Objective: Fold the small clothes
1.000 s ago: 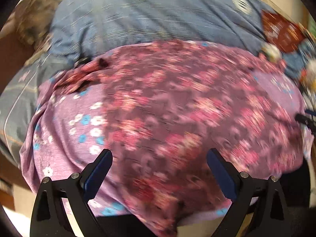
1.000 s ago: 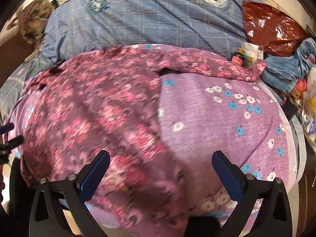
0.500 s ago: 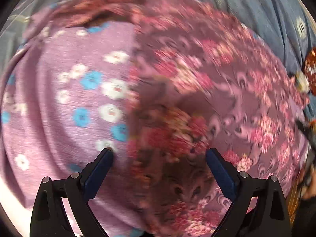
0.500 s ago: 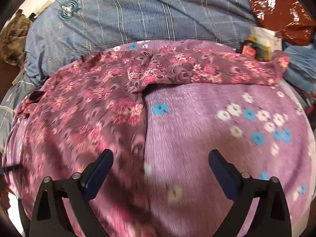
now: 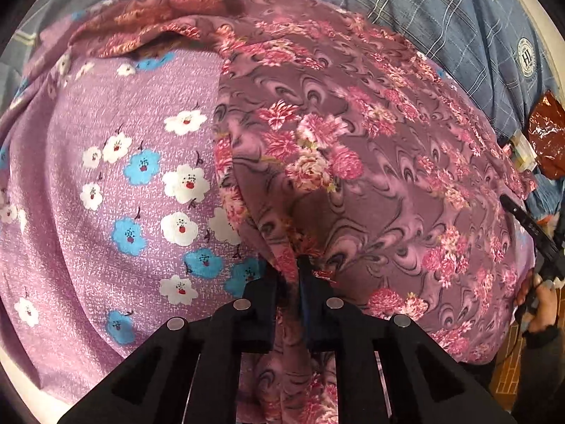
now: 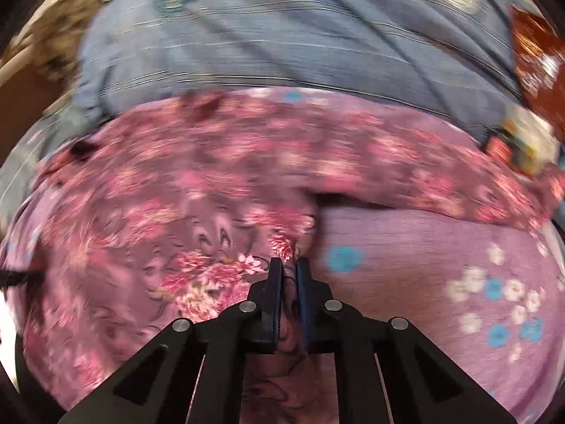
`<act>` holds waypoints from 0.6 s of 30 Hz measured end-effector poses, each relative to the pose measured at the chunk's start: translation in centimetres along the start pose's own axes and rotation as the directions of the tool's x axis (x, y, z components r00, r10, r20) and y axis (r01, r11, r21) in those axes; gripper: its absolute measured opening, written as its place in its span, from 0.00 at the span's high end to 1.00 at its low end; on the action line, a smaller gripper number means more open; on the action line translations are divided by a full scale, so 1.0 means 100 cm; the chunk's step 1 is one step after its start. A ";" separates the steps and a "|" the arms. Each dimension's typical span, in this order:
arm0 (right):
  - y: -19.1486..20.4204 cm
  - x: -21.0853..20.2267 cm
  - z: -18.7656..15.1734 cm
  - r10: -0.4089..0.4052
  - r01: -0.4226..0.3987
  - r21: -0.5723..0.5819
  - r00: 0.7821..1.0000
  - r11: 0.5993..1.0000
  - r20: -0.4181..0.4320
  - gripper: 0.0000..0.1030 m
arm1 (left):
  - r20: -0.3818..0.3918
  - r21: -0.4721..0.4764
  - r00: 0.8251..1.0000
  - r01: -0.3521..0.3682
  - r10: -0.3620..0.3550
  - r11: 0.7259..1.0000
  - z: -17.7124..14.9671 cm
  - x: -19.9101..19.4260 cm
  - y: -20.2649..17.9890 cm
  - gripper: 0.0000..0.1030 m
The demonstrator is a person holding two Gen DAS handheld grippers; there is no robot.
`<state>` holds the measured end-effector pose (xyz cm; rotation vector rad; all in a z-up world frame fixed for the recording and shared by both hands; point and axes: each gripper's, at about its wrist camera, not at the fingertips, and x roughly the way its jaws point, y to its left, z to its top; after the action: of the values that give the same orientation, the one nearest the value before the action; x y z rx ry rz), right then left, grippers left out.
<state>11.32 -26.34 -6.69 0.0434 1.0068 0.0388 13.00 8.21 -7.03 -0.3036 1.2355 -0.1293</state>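
A dark mauve garment with pink flowers [image 5: 370, 162] lies spread over a lighter purple cloth with white and blue flowers [image 5: 116, 183]. My left gripper [image 5: 295, 265] is shut on the near left edge of the flowered garment. My right gripper [image 6: 289, 265] is shut on the garment's [image 6: 197, 219] near right edge, beside the lighter purple cloth [image 6: 441, 265]. A sleeve of the garment [image 6: 423, 183] stretches to the far right. The right wrist view is blurred by motion.
A blue checked bedsheet [image 5: 441, 17] lies beyond the clothes. A shiny red-brown bag [image 5: 549, 134] and small clutter sit at the far right, the bag also in the right wrist view [image 6: 536, 67]. A brownish cloth heap [image 6: 60, 35] lies at the far left.
Both grippers were open above the clothes; they have moved down to the flowered garment's near edges and shut on the fabric.
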 end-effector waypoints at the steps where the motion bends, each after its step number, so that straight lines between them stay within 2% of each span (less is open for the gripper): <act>1: -0.010 0.005 0.000 -0.024 0.025 0.037 0.999 0.999 -0.033 1.00 | -0.004 -0.001 1.000 0.004 -0.004 1.000 0.000 -0.002 0.000 0.90; 3: -0.026 0.002 -0.005 -0.021 0.027 0.097 0.998 0.995 -0.061 0.97 | -0.008 0.012 1.000 0.025 -0.025 1.000 -0.007 -0.016 0.001 0.89; 4: -0.033 -0.006 -0.008 0.027 -0.020 0.142 0.998 0.990 -0.050 0.93 | -0.013 0.014 0.999 0.042 -0.042 0.999 -0.011 -0.021 0.003 0.87; 6: -0.044 -0.030 -0.020 0.149 -0.145 0.213 0.989 0.966 -0.001 0.92 | -0.030 0.012 0.994 0.102 -0.101 0.995 -0.026 -0.032 0.006 0.72; 8: -0.048 -0.052 -0.035 0.178 -0.175 0.234 0.984 0.956 0.010 0.77 | -0.036 0.007 0.989 0.142 -0.142 0.990 -0.044 -0.048 0.012 0.53; 9: -0.048 -0.059 -0.041 0.176 -0.172 0.232 0.984 0.957 0.004 0.63 | -0.046 0.004 0.983 0.178 -0.177 0.984 -0.057 -0.053 0.010 0.50; 10: -0.047 -0.066 -0.049 0.166 -0.162 0.229 0.986 0.960 0.000 0.58 | -0.051 0.004 0.978 0.204 -0.204 0.979 -0.067 -0.061 0.012 0.47; 12: -0.047 -0.077 -0.067 0.160 -0.151 0.234 0.987 0.960 -0.017 0.57 | -0.061 0.007 0.964 0.261 -0.260 0.965 -0.089 -0.069 0.005 0.40; 13: -0.048 -0.080 -0.075 0.163 -0.152 0.242 0.986 0.958 -0.025 0.57 | -0.068 0.016 0.962 0.265 -0.263 0.964 -0.097 -0.070 0.002 0.30; 16: -0.049 -0.079 -0.090 0.173 -0.152 0.268 0.984 0.951 -0.053 0.55 | -0.091 0.057 0.974 0.214 -0.208 0.975 -0.110 -0.061 0.000 0.29; 18: -0.049 -0.077 -0.103 0.194 -0.164 0.288 0.978 0.944 -0.080 0.55 | -0.115 0.040 0.976 0.192 -0.186 0.981 -0.109 -0.048 0.001 0.29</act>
<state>-1.45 -31.47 -5.98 0.3961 1.1080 0.0653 1.16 7.82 -5.85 -0.3737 1.3094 -0.3450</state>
